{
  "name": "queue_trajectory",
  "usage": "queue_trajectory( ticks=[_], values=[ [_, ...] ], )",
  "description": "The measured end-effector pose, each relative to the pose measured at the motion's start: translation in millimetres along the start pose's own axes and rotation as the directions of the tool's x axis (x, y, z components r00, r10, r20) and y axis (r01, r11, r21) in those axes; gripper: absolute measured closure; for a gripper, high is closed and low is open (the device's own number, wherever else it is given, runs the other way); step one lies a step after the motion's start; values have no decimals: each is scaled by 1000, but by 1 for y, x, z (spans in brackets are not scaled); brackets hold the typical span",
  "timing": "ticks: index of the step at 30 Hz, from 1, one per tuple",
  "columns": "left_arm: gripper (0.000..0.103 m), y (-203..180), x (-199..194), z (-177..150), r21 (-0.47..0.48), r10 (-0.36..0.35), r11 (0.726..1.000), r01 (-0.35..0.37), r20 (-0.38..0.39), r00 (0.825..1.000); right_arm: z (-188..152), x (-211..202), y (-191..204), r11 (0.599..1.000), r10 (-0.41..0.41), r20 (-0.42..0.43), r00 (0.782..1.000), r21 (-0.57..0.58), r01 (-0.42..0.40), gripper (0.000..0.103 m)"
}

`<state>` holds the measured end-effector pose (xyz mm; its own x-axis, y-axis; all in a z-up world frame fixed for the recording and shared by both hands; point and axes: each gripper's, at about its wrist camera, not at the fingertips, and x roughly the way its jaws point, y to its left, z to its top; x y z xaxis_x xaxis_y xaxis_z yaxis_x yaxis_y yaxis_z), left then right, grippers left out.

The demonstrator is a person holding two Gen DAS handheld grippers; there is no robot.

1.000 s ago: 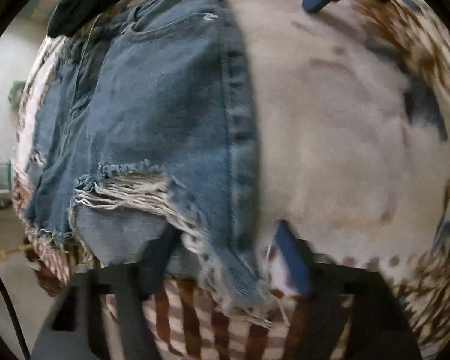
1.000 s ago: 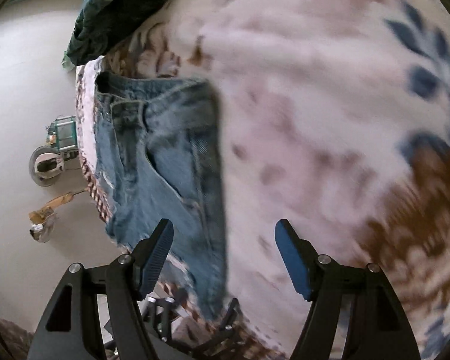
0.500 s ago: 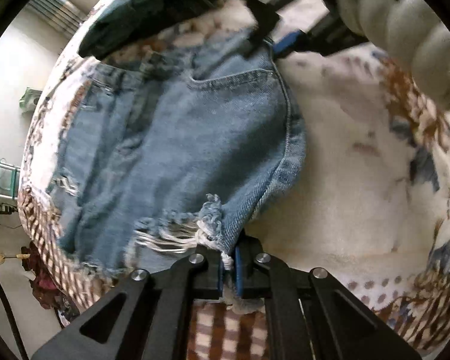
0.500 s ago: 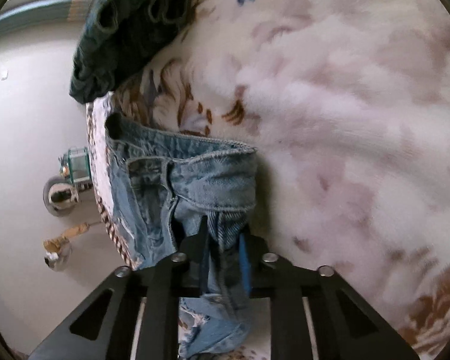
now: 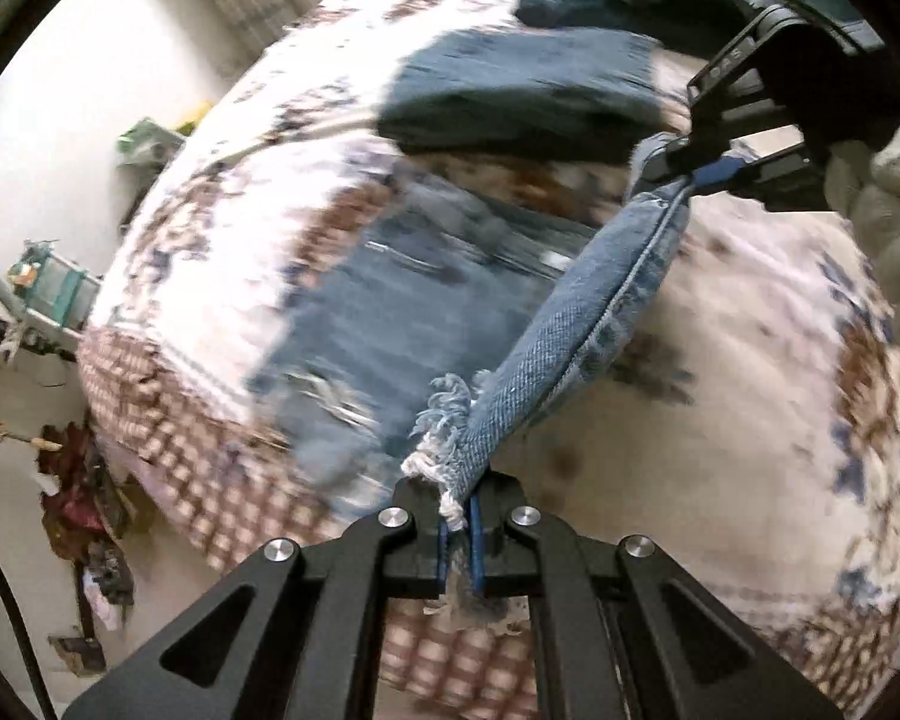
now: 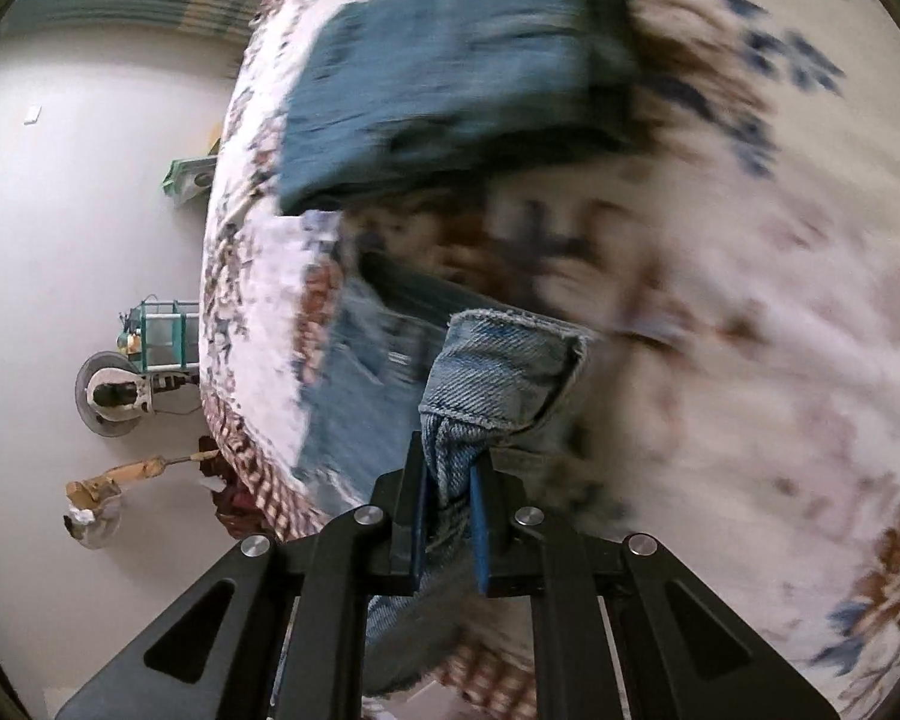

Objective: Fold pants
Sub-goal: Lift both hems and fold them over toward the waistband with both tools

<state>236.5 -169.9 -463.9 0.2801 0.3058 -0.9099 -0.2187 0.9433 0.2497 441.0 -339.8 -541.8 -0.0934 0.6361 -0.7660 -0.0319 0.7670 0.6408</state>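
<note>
Light blue denim shorts [image 5: 576,336] with frayed hems lie on a patterned blanket [image 5: 750,420]. My left gripper [image 5: 459,531] is shut on the frayed hem corner and holds that edge lifted off the blanket. My right gripper [image 6: 450,516] is shut on the waistband corner of the shorts [image 6: 498,372], also lifted. The right gripper also shows in the left wrist view [image 5: 699,171], top right, clamping the far end of the raised seam, with a gloved hand behind it. The rest of the shorts hangs blurred beneath.
A stack of dark teal folded denim [image 5: 522,90] sits on the blanket beyond the shorts; it also shows in the right wrist view [image 6: 450,72]. The bed edge [image 6: 222,360] drops to a pale floor with a small cart [image 6: 156,336] and clutter.
Both grippers were open a second ago, then shut on the shorts' right edge. Now they have lifted that edge up off the blanket, moving fast enough to blur the scene.
</note>
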Motion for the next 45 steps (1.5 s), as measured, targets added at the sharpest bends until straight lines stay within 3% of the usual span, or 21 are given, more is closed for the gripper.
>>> queue_trajectory(
  ticks=[5, 9, 12, 15, 16, 17, 19, 20, 22, 24, 27, 32, 34, 35, 38, 40, 42, 43, 44, 45],
  values=[
    [100, 70, 27, 20, -68, 22, 997, -22, -11, 1000, 26, 43, 90, 998, -37, 8, 999, -47, 37, 91],
    [100, 121, 69, 29, -104, 26, 994, -31, -54, 998, 46, 112, 145, 989, -123, -25, 992, -87, 121, 91],
    [99, 148, 111, 36, -98, 30, 994, -40, -105, 994, 57, 160, 162, 975, -201, -52, 978, -103, 195, 91],
    [93, 180, 151, 37, -171, -42, 985, 16, -153, 987, 66, 202, 162, 961, -264, -97, 960, -109, 253, 88],
    [89, 188, 158, 37, -198, -66, 980, 34, -161, 985, 69, 211, 160, 960, -272, -120, 955, -104, 261, 81],
    [78, 201, 164, 36, -244, -102, 968, 61, -159, 982, 70, 217, 159, 966, -253, -142, 957, -92, 242, 63],
    [65, 212, 164, 33, -286, -123, 955, 76, -149, 981, 68, 219, 160, 977, -208, -174, 962, -91, 195, 36],
    [48, 219, 162, 32, -315, -140, 945, 91, -138, 980, 66, 217, 161, 976, -210, -170, 963, -103, 194, 29],
    [17, 231, 155, 28, -368, -155, 925, 99, -127, 980, 60, 205, 161, 973, -210, -169, 963, -130, 189, 29],
    [16, 238, 145, 20, -426, -163, 900, 96, -124, 979, 55, 187, 154, 969, -225, -160, 961, -139, 204, 29],
    [16, 244, 134, -1, -551, -228, 827, 111, -148, 962, 46, 156, 132, 967, -242, -142, 960, -114, 227, 29],
    [16, 232, 120, -56, -783, -410, 608, 130, -169, 896, 28, 124, 75, 957, -288, -159, 944, -72, 280, 29],
    [16, 213, 119, -75, -839, -482, 527, 134, -165, 860, 23, 123, 57, 955, -296, -176, 939, -62, 290, 29],
    [17, 203, 119, -80, -850, -510, 507, 140, -165, 844, 20, 123, 48, 956, -293, -187, 937, -61, 287, 29],
    [17, 166, 133, -92, -899, -636, 401, 174, -137, 759, 12, 129, 28, 964, -265, -223, 938, -74, 254, 29],
    [17, 150, 143, -94, -919, -677, 348, 187, -108, 728, 11, 135, 21, 971, -240, -232, 943, -75, 229, 29],
    [17, 137, 158, -93, -932, -693, 304, 199, -72, 718, 14, 144, 12, 979, -204, -237, 950, -68, 193, 29],
    [21, 134, 164, -92, -937, -684, 286, 201, -53, 728, 16, 149, 7, 984, -179, -235, 955, -55, 170, 29],
    [31, 133, 169, -91, -941, -673, 266, 208, -27, 739, 18, 153, 2, 989, -146, -236, 961, -38, 141, 29],
    [43, 132, 171, -89, -941, -652, 272, 200, -27, 758, 20, 160, 2, 992, -129, -236, 963, -24, 127, 29]
  ],
)
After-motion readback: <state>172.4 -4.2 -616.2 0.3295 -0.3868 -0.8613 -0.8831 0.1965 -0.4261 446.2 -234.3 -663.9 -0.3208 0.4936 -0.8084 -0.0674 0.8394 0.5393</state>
